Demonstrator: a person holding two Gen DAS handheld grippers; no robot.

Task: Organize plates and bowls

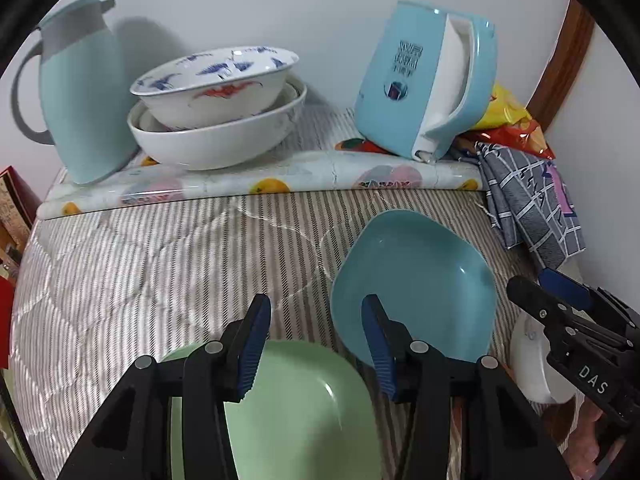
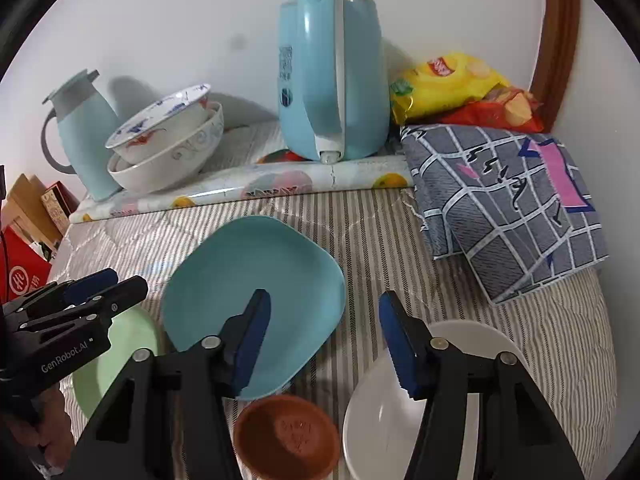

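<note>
A green square plate [image 1: 304, 408] lies on the striped cover under my left gripper [image 1: 316, 344], whose fingers stand apart above it with nothing between the pads. To its right is a blue square plate [image 2: 248, 300]. My right gripper [image 2: 326, 340] hangs open over the gap between the blue plate and a white plate [image 2: 380, 420]; its left finger is over the blue plate and its right finger over the white one. A small brown bowl [image 2: 286, 436] sits just below, at the near edge. Patterned white bowls [image 1: 216, 120] are stacked at the back left.
A pale blue jug [image 1: 84, 92] and a blue kettle [image 2: 332, 76] stand on a fruit-print mat [image 1: 260, 184] along the wall. Snack bags [image 2: 452, 84] and a folded checked cloth [image 2: 508, 204] fill the back right. Red boxes [image 2: 20, 276] sit off the left edge.
</note>
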